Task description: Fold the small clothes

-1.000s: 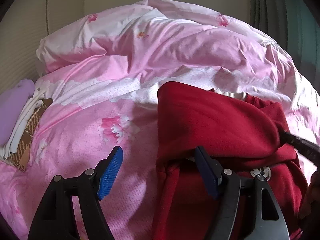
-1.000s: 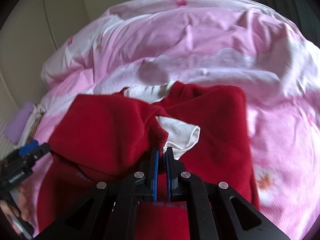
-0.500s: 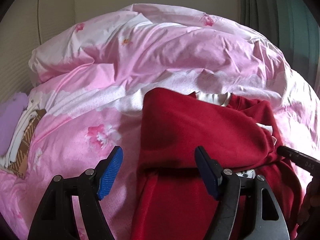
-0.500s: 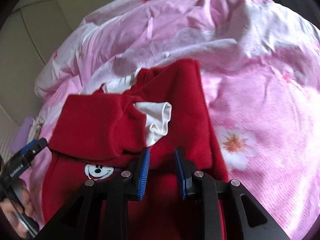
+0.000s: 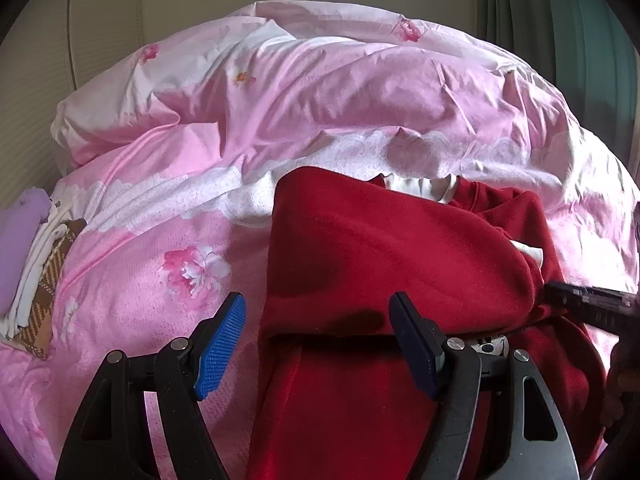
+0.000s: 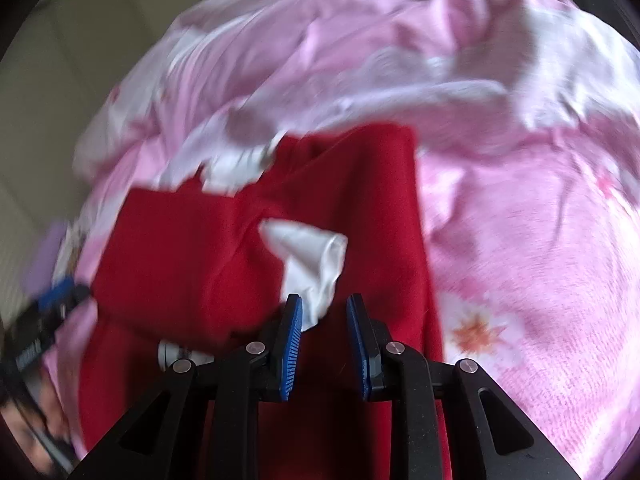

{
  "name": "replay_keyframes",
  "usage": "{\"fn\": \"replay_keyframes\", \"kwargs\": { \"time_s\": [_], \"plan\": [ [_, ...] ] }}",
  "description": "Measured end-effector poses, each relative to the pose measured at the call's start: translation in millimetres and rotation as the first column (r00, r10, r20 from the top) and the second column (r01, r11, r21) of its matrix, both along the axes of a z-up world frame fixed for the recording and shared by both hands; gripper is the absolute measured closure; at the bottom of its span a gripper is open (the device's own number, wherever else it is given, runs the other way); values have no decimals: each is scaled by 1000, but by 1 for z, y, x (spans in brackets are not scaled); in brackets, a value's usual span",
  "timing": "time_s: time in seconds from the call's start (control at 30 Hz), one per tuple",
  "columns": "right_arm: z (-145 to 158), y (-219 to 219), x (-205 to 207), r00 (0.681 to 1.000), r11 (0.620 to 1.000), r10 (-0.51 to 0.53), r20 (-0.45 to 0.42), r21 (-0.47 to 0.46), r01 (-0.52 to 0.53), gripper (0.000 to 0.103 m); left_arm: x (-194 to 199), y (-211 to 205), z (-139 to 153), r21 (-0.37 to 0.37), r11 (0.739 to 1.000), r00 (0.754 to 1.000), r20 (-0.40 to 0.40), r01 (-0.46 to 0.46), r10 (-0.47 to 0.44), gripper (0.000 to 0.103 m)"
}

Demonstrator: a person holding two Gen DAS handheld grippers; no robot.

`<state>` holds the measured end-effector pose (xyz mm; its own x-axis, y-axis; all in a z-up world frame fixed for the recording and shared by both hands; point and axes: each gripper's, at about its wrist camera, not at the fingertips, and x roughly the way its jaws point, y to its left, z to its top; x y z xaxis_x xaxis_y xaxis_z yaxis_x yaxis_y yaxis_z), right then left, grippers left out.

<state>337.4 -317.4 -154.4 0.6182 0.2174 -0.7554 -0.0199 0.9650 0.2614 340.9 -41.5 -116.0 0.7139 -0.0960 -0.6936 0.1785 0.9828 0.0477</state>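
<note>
Red fleece makes up the small sweater (image 5: 380, 280), which lies on the pink flowered quilt (image 5: 168, 248) covering the bed. Its long axis runs from 6 o'clock up to 12 o'clock in the left wrist view, with the white-lined collar (image 5: 420, 188) pointing to 12. One sleeve is folded across the chest from 9 toward 3 o'clock, and its white inner cuff (image 6: 312, 264) shows near the centre of the right wrist view, which is motion-blurred.

Low and level over the sweater's lower part sits the left gripper (image 5: 320, 344), aimed toward 12 o'clock. Its blue-padded fingers (image 5: 220, 344) are spread wide with nothing between them; one is over the quilt at 7 o'clock, the other over the red cloth.

Over the hem end is the right gripper (image 6: 324, 344), also aimed at 12 o'clock, its fingers parted a moderate way and holding nothing, the white cuff lying just beyond their tips.

At 9 o'clock in the left view, folded clothes (image 5: 36, 280) sit at the bed's edge.
</note>
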Motion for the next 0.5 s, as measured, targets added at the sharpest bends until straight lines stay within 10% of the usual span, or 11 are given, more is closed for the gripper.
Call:
{"fn": "replay_keyframes", "kwargs": {
  "time_s": [0.5],
  "plan": [
    [13, -18, 26, 1000, 994, 9, 25, 113, -11, 91, 1, 2, 2, -8, 1000, 1000, 4, -5, 5, 30]
  ]
}}
